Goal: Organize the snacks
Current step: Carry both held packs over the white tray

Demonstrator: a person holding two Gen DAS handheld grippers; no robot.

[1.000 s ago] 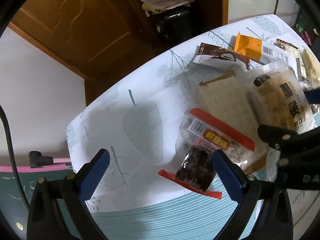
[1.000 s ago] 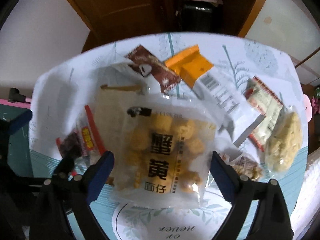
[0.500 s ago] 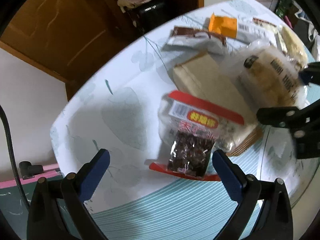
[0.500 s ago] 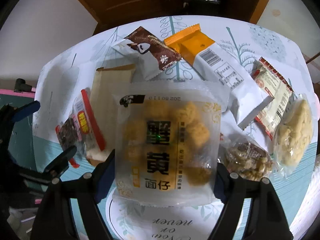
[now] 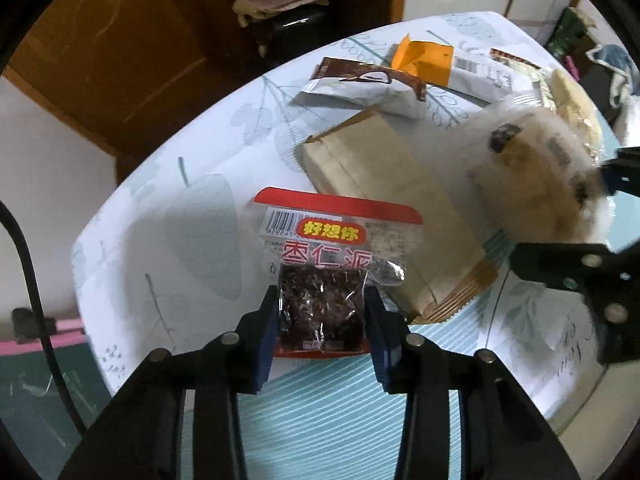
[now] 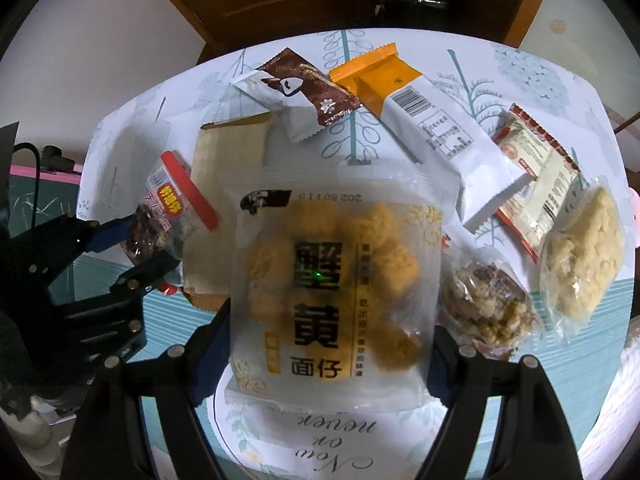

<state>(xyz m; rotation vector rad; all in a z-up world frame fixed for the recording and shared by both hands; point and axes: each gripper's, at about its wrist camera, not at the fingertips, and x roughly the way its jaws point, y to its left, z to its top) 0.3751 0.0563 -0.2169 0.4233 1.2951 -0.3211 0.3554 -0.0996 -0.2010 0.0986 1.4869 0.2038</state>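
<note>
My left gripper (image 5: pixel 322 320) is shut on the lower end of a clear red-trimmed date snack packet (image 5: pixel 332 252), which lies partly on a tan paper pouch (image 5: pixel 392 208). The packet (image 6: pixel 168 208) and the left gripper (image 6: pixel 132 244) also show in the right wrist view. My right gripper (image 6: pixel 332 344) is shut on a large frosted bag of yellow crab-roe snacks (image 6: pixel 340 280) and holds it above the table. That bag shows blurred at the right of the left wrist view (image 5: pixel 532 172).
On the leaf-patterned tablecloth (image 6: pixel 352 136) lie a brown-and-white packet (image 6: pixel 300 92), an orange-and-white packet (image 6: pixel 420 108), a red-edged packet (image 6: pixel 536 168), a nut cluster bag (image 6: pixel 484 308) and a pale crumbly bag (image 6: pixel 580 256). A wooden door and a shelf stand behind the table.
My left gripper has closed from wide open onto the date packet. My right gripper has closed in on the sides of the crab-roe bag and the bag has shifted.
</note>
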